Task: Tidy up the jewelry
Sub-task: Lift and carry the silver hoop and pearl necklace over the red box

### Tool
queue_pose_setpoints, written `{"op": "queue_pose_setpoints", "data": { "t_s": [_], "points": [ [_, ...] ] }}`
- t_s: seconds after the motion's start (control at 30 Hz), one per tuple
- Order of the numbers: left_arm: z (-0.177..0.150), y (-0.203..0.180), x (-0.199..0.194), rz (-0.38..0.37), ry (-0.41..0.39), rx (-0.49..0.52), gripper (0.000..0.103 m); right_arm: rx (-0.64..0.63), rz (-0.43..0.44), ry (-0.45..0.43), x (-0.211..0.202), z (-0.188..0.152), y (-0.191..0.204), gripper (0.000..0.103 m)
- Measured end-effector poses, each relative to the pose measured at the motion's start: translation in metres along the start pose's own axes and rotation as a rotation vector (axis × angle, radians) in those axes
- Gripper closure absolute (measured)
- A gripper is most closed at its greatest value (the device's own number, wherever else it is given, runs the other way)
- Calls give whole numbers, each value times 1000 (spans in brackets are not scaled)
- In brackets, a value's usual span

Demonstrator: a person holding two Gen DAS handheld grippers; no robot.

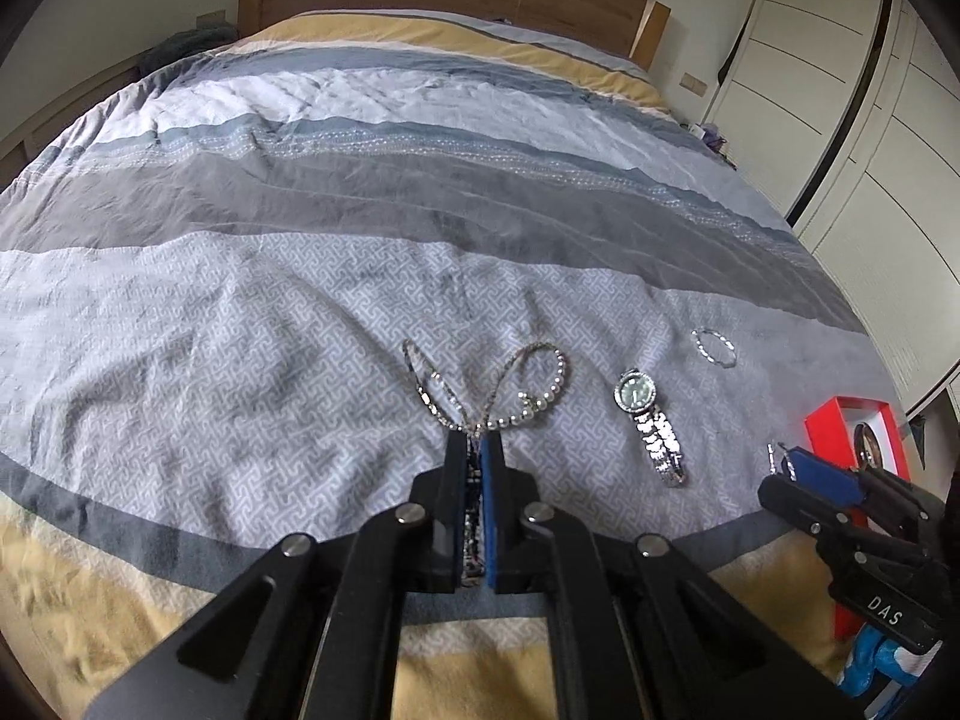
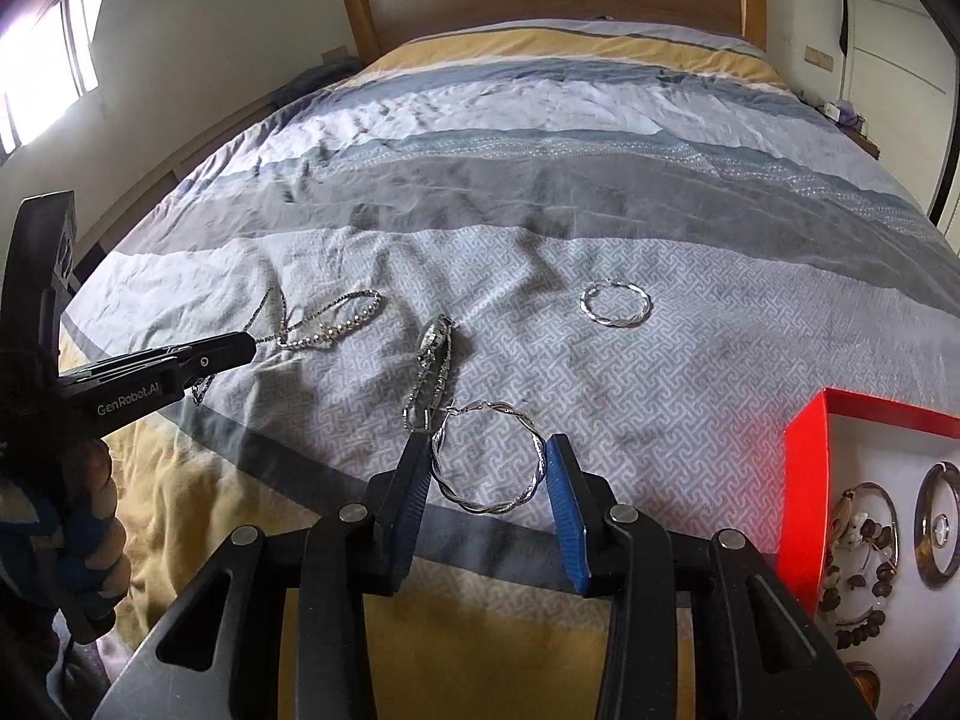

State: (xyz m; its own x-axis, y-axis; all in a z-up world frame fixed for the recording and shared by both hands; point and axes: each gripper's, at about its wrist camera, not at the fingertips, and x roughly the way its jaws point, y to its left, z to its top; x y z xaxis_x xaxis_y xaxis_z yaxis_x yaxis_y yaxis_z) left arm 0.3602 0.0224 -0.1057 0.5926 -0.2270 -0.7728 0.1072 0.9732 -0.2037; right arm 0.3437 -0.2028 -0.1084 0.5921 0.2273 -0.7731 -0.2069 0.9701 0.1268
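My left gripper (image 1: pixel 477 441) is pressed together, pinching the chain necklace (image 1: pixel 480 390) at its near end; the chain runs back between the pads and its loops with the pearl stretch fan out on the bed cover (image 1: pixel 240 312) just past the fingertips. From the right wrist view the same left gripper (image 2: pixel 249 347) comes in from the left edge, chain trailing off its tip, my hand (image 2: pixel 90 510) wrapped round the handle.

My right gripper (image 2: pixel 486 450) is partly closed on a twisted silver hoop earring (image 2: pixel 489 462); both blue pads touch the hoop's sides and it sits between the fingers above the cover. The second hoop earring (image 2: pixel 615 303) lies flat on the grey patterned band, well apart, further up the bed. The silver watch (image 2: pixel 433 360) lies between the necklace and the held hoop, band pointing toward me.

The red box (image 2: pixel 804 480) sits at the right edge of the bed, white inside, with bangles (image 2: pixel 936 525) and a beaded bracelet (image 2: pixel 864 564) in it.
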Motion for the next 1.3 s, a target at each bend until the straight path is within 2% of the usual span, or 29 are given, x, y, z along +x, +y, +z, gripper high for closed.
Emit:
{"op": "queue_pose_setpoints", "data": {
  "t_s": [0.27, 0.77, 1.0, 1.3],
  "points": [
    [4, -10, -58, 2, -64, 12, 99, -5, 27, -42, -46, -2, 13, 64],
    [-5, -52, -197, -23, -213, 73, 99, 15, -9, -155, -178, -35, 11, 64],
    [-14, -96, -251, -68, -276, 135, 99, 30, -45, -225, -239, -56, 1, 64],
    [-21, -178, -276, -160, -302, 238, 99, 100, -139, -277, -302, -87, -52, 64]
  ]
}}
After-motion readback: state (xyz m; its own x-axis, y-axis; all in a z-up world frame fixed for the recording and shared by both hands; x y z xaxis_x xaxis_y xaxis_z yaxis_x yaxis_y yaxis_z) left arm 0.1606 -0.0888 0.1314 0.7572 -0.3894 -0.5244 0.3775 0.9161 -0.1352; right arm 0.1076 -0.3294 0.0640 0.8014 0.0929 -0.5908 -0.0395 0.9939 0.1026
